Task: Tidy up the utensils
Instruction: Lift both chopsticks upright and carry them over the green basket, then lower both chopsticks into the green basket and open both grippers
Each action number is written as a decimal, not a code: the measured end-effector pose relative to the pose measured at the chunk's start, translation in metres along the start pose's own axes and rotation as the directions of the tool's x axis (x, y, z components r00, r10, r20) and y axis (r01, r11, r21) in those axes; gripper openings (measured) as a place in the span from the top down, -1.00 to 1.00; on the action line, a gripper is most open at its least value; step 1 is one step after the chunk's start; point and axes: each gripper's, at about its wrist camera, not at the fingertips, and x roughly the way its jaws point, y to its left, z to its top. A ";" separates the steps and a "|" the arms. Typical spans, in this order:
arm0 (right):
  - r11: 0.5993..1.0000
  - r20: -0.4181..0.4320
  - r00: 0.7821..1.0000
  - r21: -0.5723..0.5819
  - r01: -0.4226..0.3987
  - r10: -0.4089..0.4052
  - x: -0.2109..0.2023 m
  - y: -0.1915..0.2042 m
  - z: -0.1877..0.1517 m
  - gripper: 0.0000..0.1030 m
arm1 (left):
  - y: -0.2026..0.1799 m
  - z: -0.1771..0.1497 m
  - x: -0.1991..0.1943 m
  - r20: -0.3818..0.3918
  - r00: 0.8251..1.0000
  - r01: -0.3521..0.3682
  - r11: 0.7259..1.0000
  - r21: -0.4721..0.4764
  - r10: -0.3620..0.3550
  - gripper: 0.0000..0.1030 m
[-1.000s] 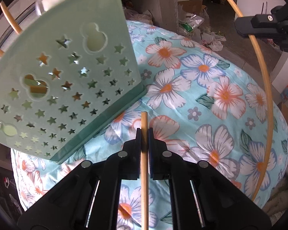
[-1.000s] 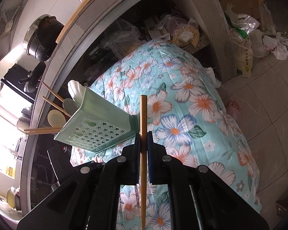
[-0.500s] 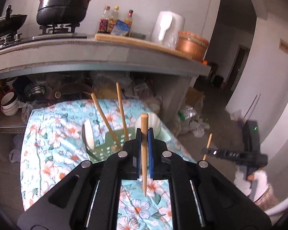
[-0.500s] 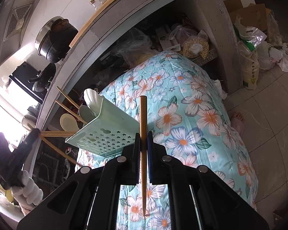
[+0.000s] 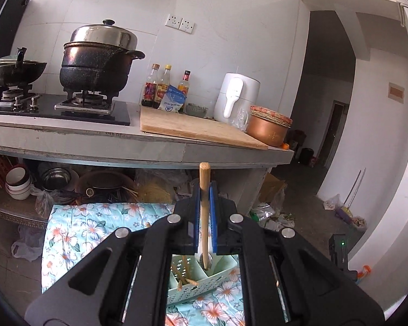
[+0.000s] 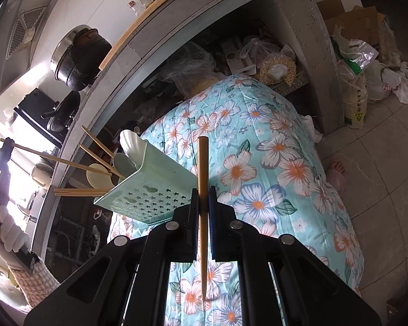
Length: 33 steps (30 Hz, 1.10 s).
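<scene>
My left gripper is clamped on a chopstick, held high above the green utensil caddy. My right gripper grips another chopstick, beside the caddy on the floral cloth.

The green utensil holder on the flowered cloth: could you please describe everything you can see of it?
The utensil holder is a pale green, plastic-looking box, its side pierced with star and gourd-shaped holes. It stands on the flowered cloth, and the left wrist view shows inner dividers. Several wooden chopsticks and pale spoons stick out of its open top. Neither gripper touches it.
</scene>
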 end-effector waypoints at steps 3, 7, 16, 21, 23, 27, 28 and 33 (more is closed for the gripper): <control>1.000 -0.006 1.000 0.003 0.002 -0.002 0.003 -0.002 0.002 0.86 | 0.006 0.001 0.000 0.009 1.000 -0.021 1.000 -0.007 0.021 0.89; 1.000 -0.014 1.000 0.002 0.000 0.000 0.007 -0.001 0.003 0.86 | 0.014 -0.009 0.016 -0.017 0.999 -0.042 0.999 -0.021 0.041 0.89; 0.999 -0.006 1.000 -0.035 0.004 -0.004 0.004 0.012 0.007 0.86 | 0.046 -0.059 0.074 -0.135 0.991 -0.038 0.993 -0.111 0.023 0.89; 0.994 0.024 1.000 -0.108 -0.001 0.003 -0.007 0.036 0.020 0.86 | 0.054 -0.069 0.072 -0.137 0.990 -0.033 0.991 -0.130 0.016 0.64; 0.989 0.042 0.999 -0.148 -0.019 0.025 -0.013 0.052 0.029 0.86 | 0.054 -0.068 0.064 -0.113 0.993 -0.040 0.992 -0.117 0.027 0.38; 0.968 0.097 0.992 -0.244 -0.058 0.084 -0.031 0.092 0.052 0.86 | 0.056 -0.064 0.042 -0.061 0.997 -0.060 0.993 -0.103 0.054 0.03; 0.961 0.113 0.988 -0.269 -0.068 0.102 -0.036 0.103 0.058 0.87 | 0.058 -0.064 0.036 -0.053 0.997 -0.061 0.993 -0.105 0.056 -0.06; 0.910 0.169 0.965 -0.396 -0.121 0.201 -0.052 0.161 0.084 0.86 | 0.069 -0.075 0.007 -0.041 0.998 -0.049 0.993 -0.109 0.044 -0.37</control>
